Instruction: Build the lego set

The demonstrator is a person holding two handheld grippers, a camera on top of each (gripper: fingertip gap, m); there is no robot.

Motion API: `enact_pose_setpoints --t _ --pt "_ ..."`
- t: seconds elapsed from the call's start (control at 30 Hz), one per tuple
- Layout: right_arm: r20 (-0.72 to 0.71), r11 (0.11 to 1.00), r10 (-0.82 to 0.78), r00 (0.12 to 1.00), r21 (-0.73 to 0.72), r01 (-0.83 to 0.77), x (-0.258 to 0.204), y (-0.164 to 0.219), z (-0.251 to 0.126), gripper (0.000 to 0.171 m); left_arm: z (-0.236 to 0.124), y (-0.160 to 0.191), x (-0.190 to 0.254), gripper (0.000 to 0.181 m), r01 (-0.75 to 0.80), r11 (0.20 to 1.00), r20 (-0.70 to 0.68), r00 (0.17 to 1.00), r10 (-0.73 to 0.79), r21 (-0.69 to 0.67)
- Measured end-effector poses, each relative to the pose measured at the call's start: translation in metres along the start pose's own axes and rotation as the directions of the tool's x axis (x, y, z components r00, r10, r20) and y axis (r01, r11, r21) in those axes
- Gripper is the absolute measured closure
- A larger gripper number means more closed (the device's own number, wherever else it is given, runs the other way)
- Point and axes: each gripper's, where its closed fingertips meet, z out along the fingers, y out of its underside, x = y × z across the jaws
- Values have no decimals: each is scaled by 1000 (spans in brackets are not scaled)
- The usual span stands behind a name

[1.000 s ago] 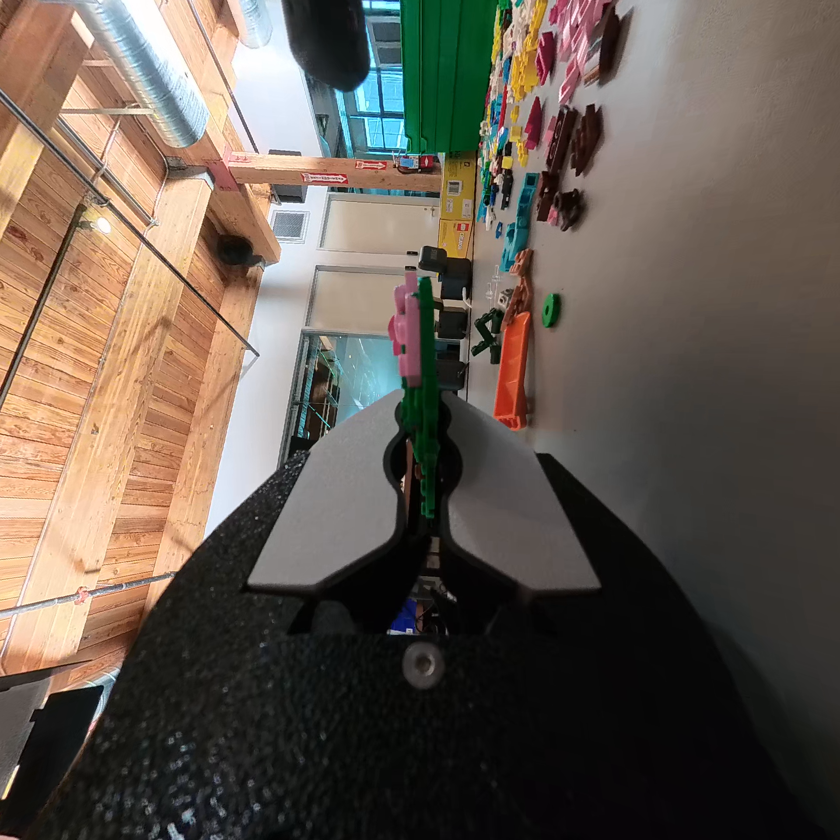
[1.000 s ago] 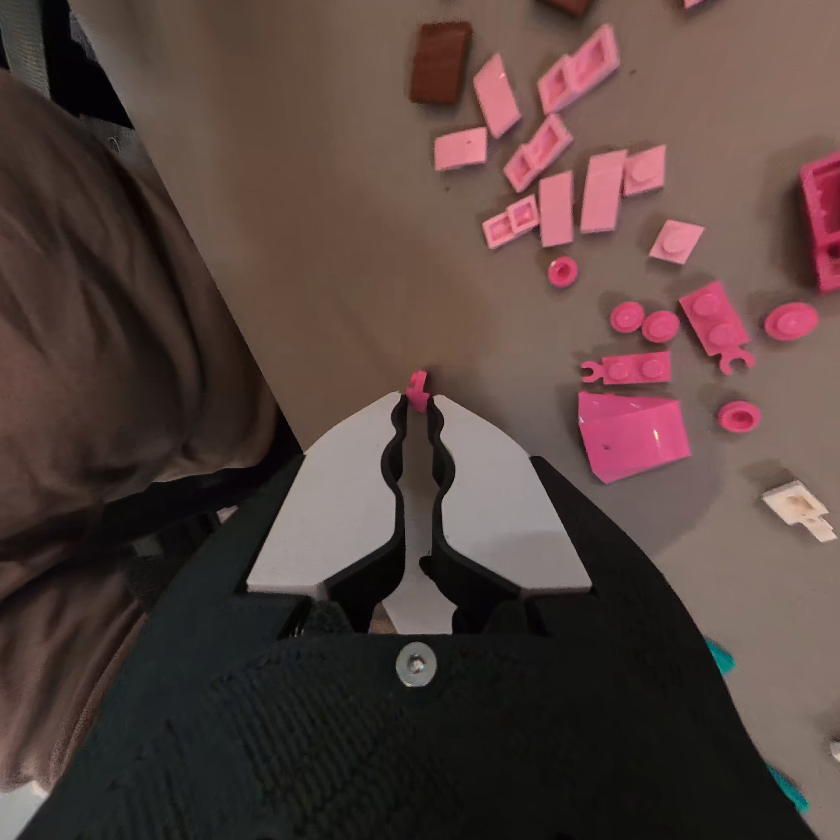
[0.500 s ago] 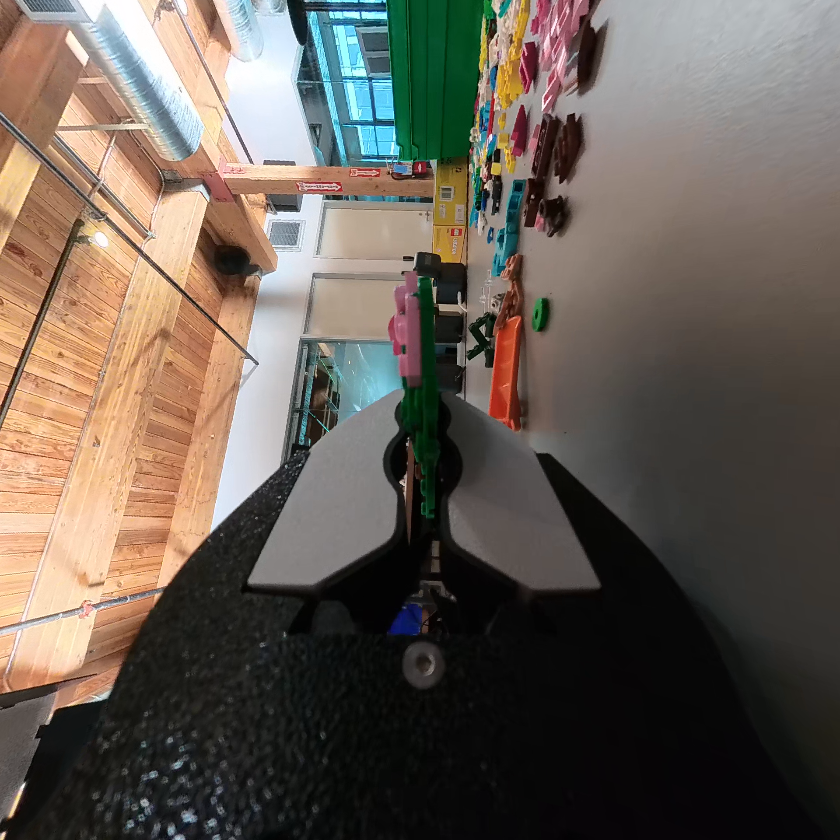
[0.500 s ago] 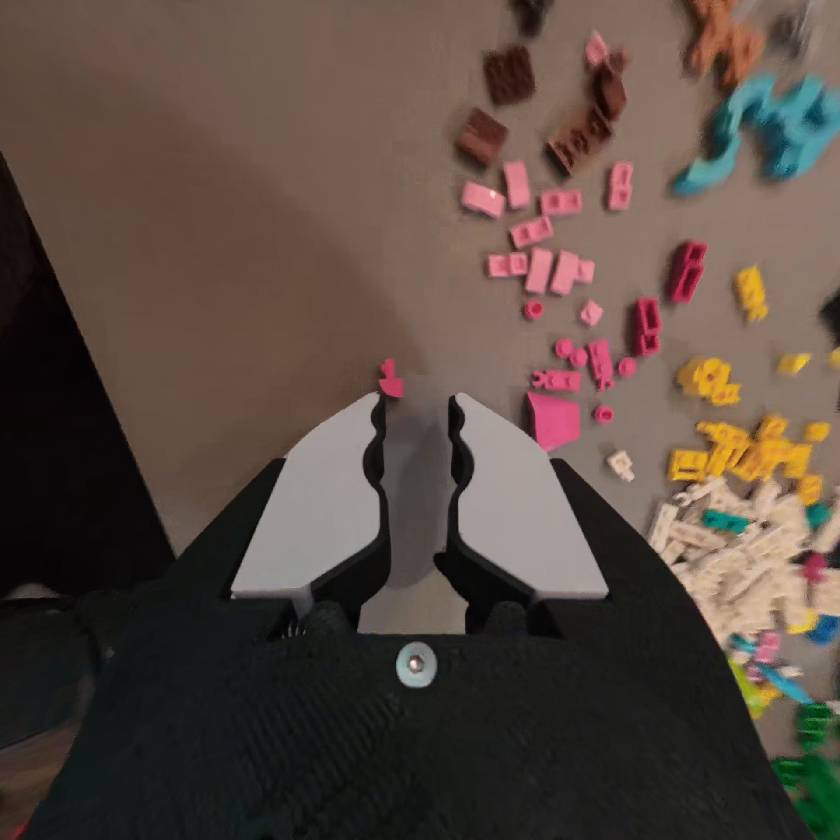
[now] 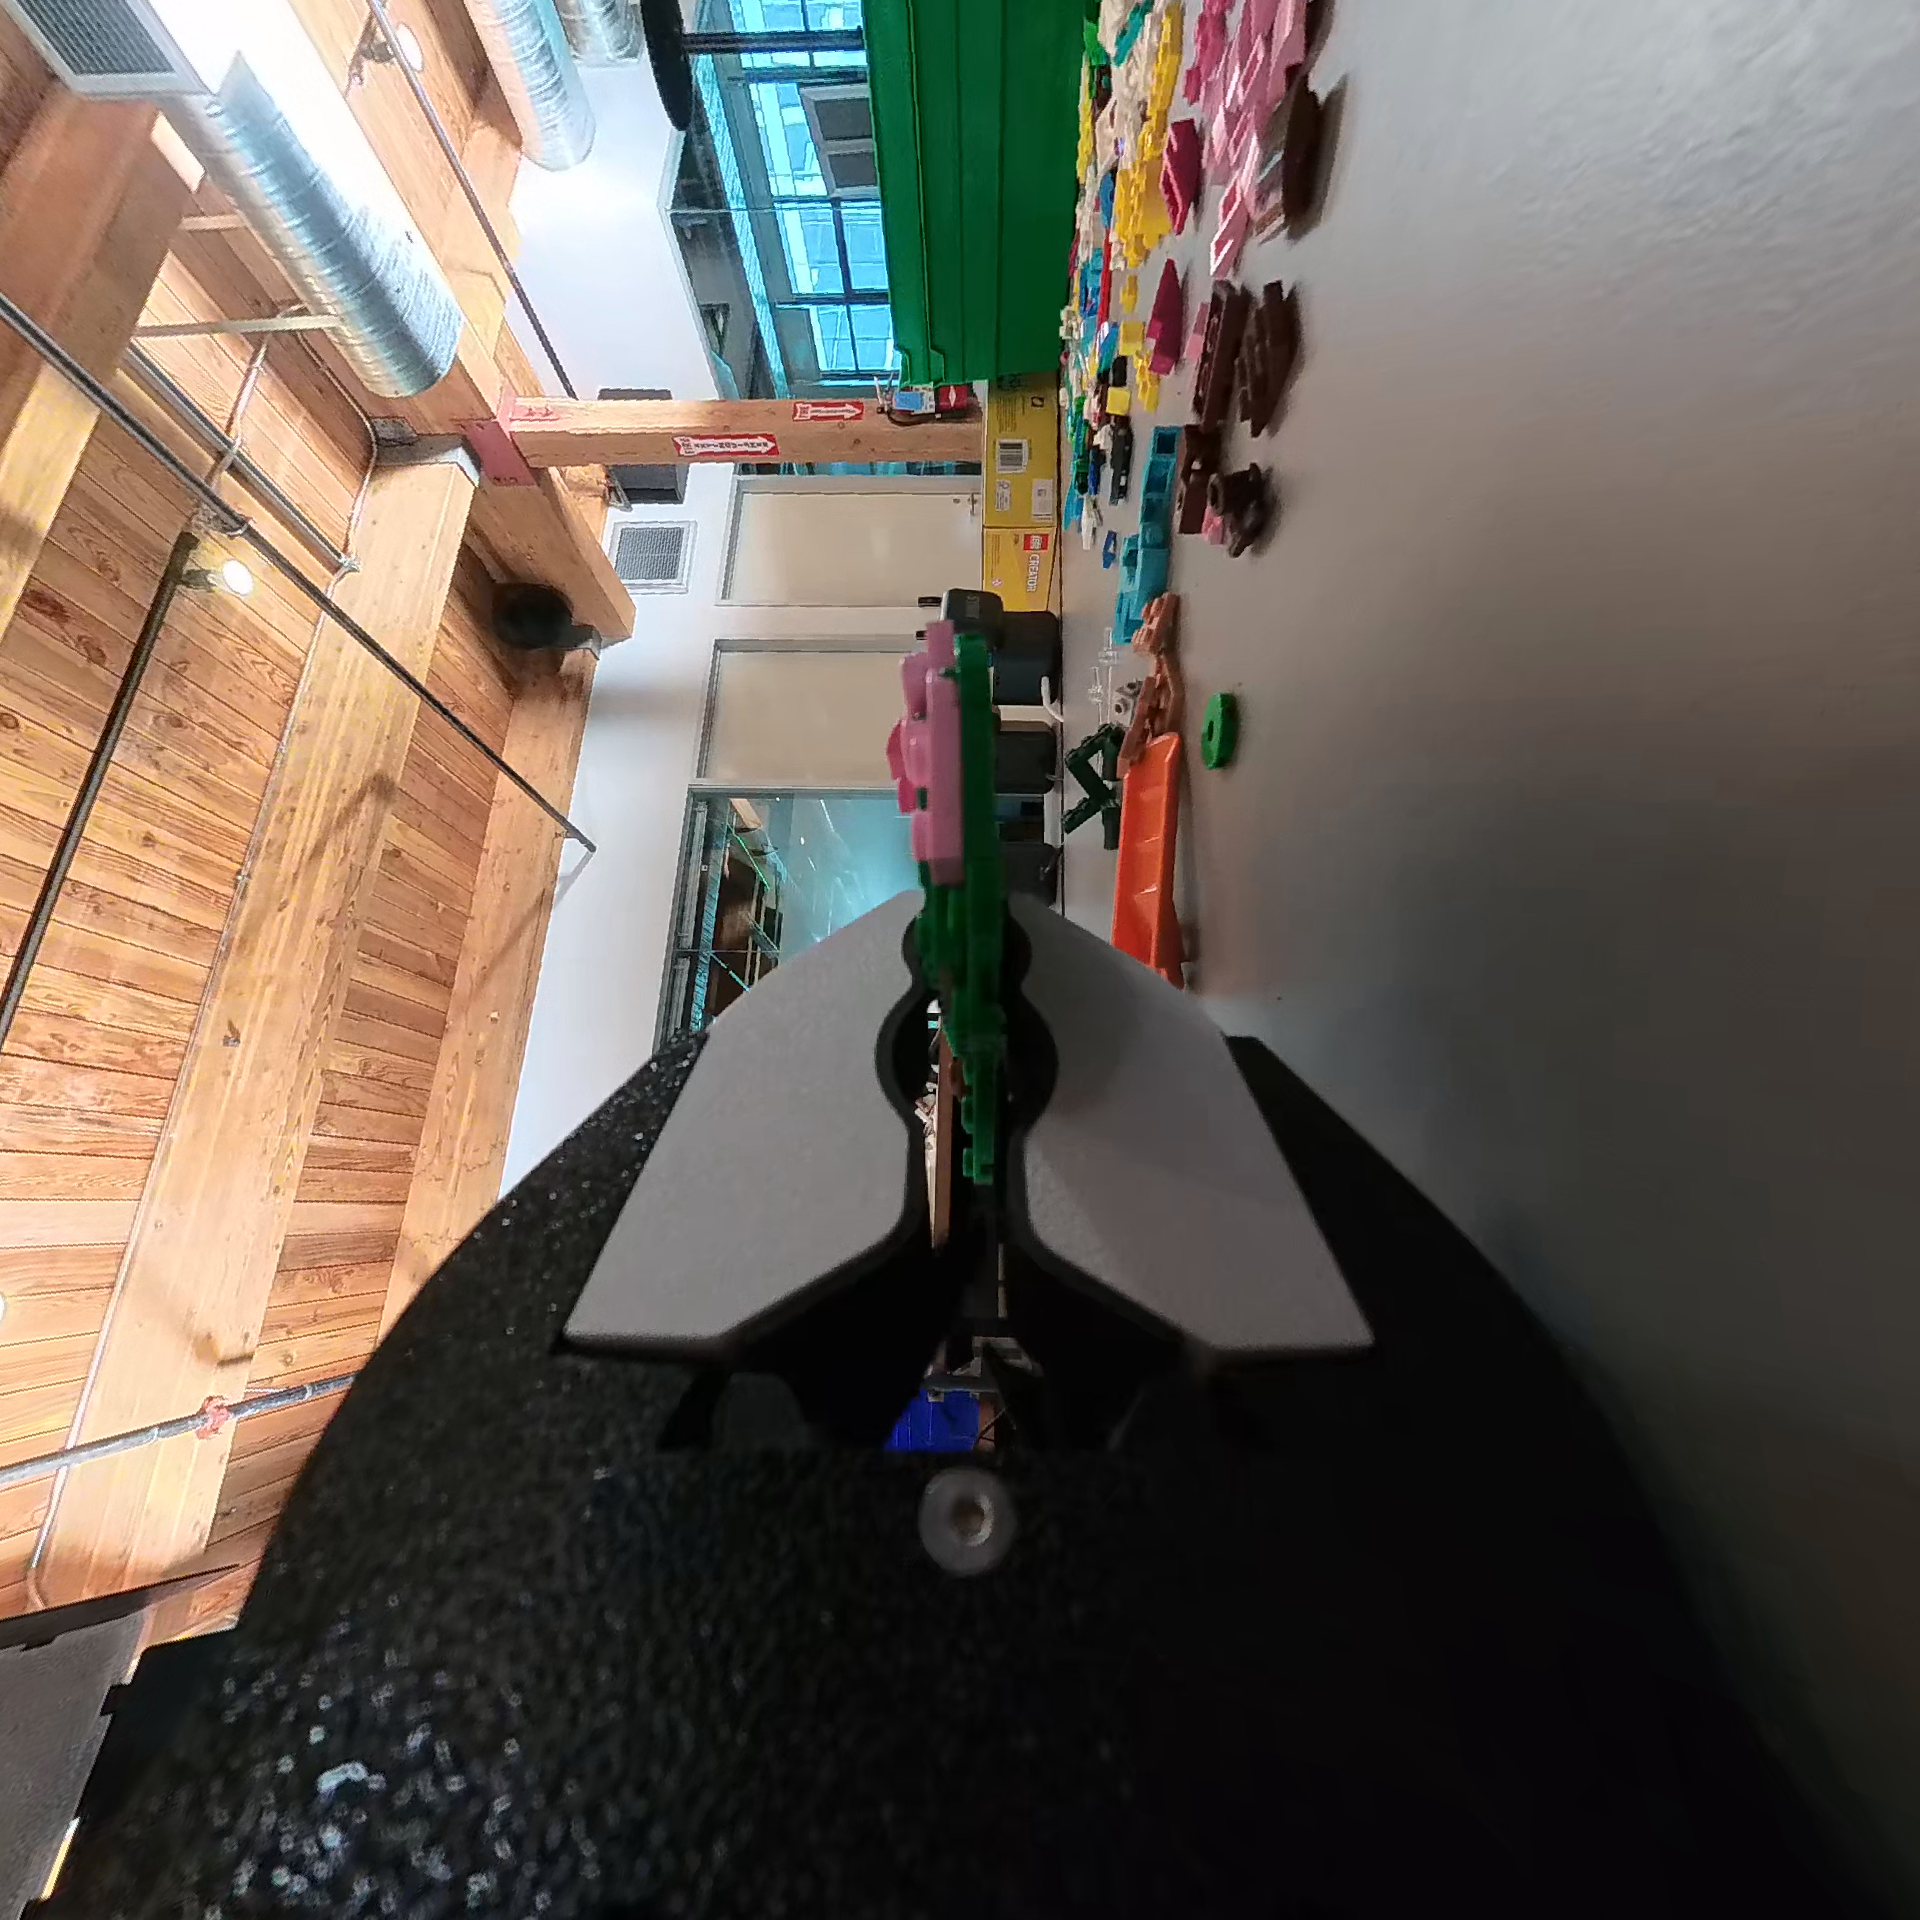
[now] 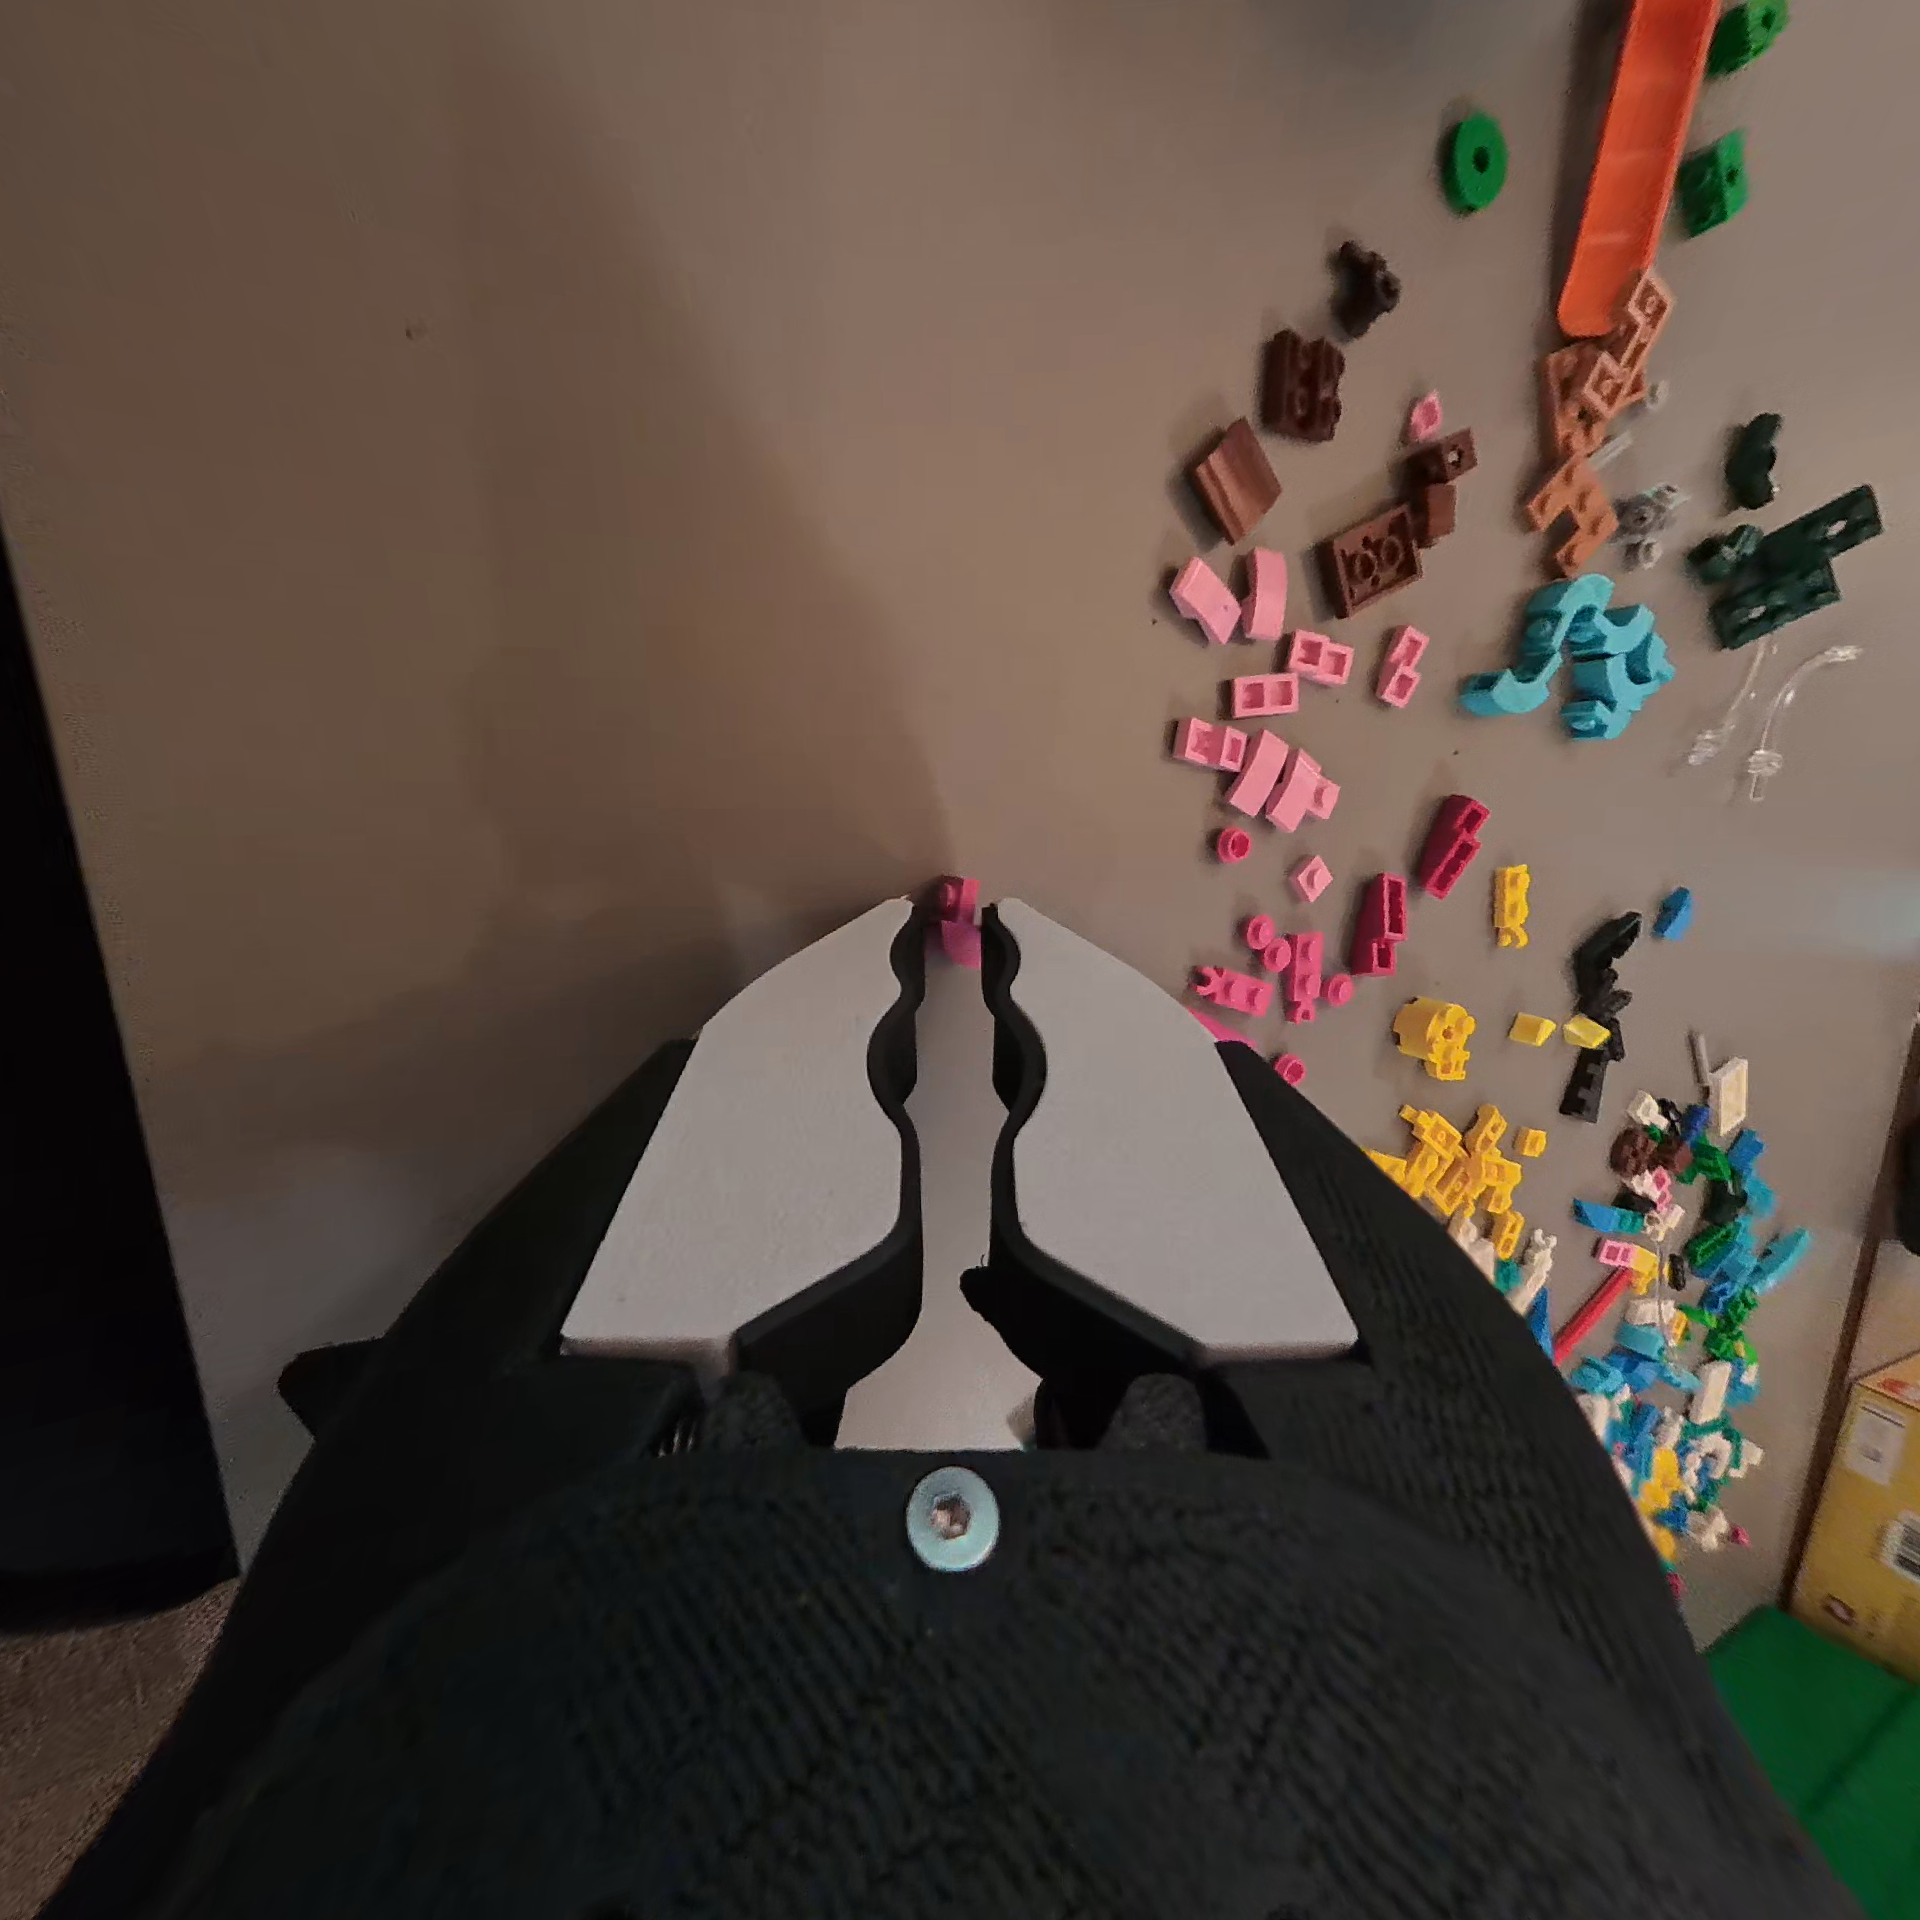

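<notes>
The left gripper (image 5: pixel 961 914) is clamped on a flat green plastic lego plate (image 5: pixel 977 997) held on edge, with a pale pink brick layer (image 5: pixel 930 758) stuck to its left face just past the fingertips. Nothing about that hold has changed over the last second; the plate sits in the same place between the fingers, waiting. To the right of this gripper runs the grey bench (image 5: pixel 1558 727), seen edge-on, with a long orange plastic tool (image 5: pixel 1148 852) and a small green round piece (image 5: pixel 1216 730) lying just ahead.

The right gripper (image 6: pixel 951 914) is where the change is. Half a second ago its fingers were spread, with a tiny magenta lego piece (image 6: pixel 956 925) at the left fingertip; now they have closed in and pinch that piece at the very tips. The regrip looks done, so the likely next step is carrying the piece to the green plate and pressing it on. The hold is shallow, and the piece could twist or pop out under pressure.

Only the left wrist view shows the assembly and its pink layer; the other gripper does not appear in it. Only the right wrist view shows the magenta piece and, to the right of the gripper, the sorted spread of loose pink bricks (image 6: pixel 1257 727), brown pieces (image 6: pixel 1371 551), a turquoise cluster (image 6: pixel 1579 665) and yellow bricks (image 6: pixel 1455 1153) on the bench.
</notes>
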Motion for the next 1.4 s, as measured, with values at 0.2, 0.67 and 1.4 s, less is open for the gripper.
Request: enact_pose_setpoints --t 0.2,0.67,1.4 --pt "114 985 169 979 26 -173 2 -3 1 165 0 -1 1 173 -1 1000 -4 1000 1 3" --pt "453 658 671 587 2 -753 21 3 6 165 0 -3 3 173 -7 1000 -15 1000 7 13" --pt "393 631 703 593 39 -774 27 16 3 171 -1 -6 7 173 -19 1000 -38 999 20 24"
